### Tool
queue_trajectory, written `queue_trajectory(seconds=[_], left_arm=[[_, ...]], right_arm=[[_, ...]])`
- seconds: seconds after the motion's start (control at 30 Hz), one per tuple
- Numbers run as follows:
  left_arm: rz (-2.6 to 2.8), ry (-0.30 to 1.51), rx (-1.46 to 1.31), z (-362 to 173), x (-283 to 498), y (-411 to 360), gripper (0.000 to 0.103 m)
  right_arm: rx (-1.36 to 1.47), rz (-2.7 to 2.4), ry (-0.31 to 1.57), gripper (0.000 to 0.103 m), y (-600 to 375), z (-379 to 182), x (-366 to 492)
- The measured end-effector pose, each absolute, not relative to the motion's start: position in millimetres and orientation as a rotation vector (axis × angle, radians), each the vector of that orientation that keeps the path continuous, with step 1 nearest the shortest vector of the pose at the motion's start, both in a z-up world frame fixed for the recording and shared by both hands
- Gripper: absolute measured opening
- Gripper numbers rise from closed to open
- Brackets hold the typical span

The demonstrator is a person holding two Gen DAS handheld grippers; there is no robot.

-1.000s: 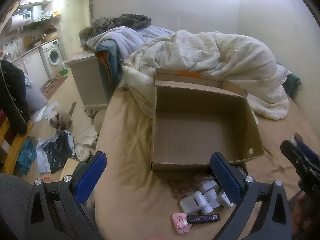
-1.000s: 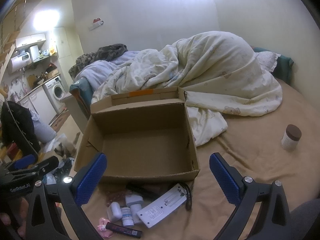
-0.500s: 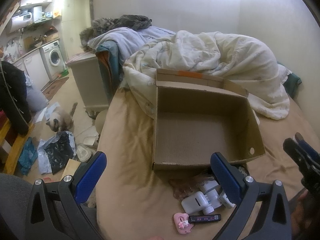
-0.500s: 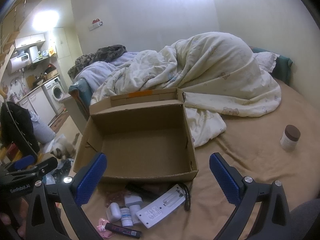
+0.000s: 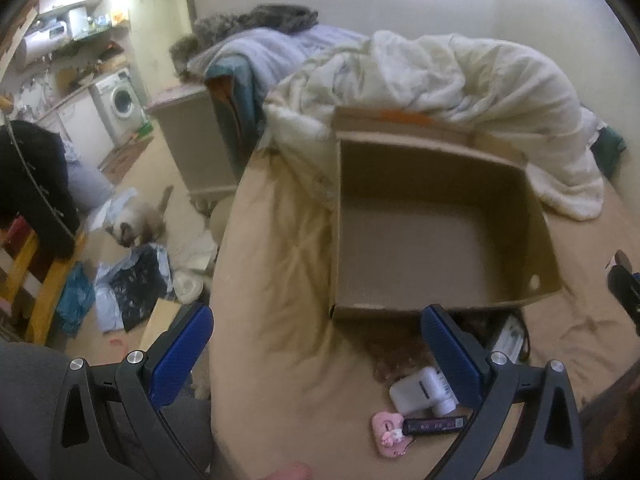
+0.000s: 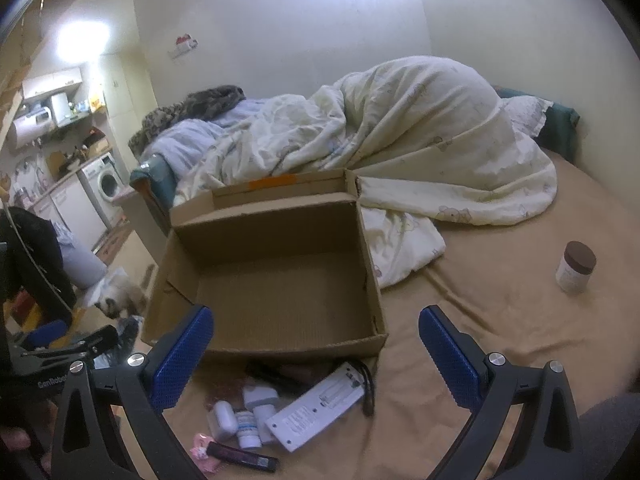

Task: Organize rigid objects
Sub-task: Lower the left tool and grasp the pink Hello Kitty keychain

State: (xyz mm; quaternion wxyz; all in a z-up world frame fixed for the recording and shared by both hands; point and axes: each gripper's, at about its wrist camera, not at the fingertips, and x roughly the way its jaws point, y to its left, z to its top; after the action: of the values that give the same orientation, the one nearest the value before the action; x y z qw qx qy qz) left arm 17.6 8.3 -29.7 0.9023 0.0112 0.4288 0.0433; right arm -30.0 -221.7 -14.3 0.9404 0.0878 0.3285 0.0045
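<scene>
tan bed; both grippers spread wide above cardboard box

**Two wrist cameras, one bed, both above the box**

From the left wrist we're looking down along spread blue fingers from the bed's left edge, facing the cardboard box, with floor and washing machine off to the left. The frame is a bit smeared, so small items near the lens are hard to read.

Over on the right wrist we sit further right, facing the same box at close range, the jar out to the right. Both views share the box, the heaped duvet behind and the small clutter near the lens. The left gripper even shows at the right camera's left edge.
</scene>
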Motion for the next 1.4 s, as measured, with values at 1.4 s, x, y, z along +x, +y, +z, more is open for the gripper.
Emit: queue_trajectory(seconds=[1.4], left_arm=[[-0.099, 1.593, 0.027, -190.6, 47.7, -51.3, 0.082]], right_arm=[[0.244, -0.03, 0.813, 0.103, -237.1, -36.5, -15.5]])
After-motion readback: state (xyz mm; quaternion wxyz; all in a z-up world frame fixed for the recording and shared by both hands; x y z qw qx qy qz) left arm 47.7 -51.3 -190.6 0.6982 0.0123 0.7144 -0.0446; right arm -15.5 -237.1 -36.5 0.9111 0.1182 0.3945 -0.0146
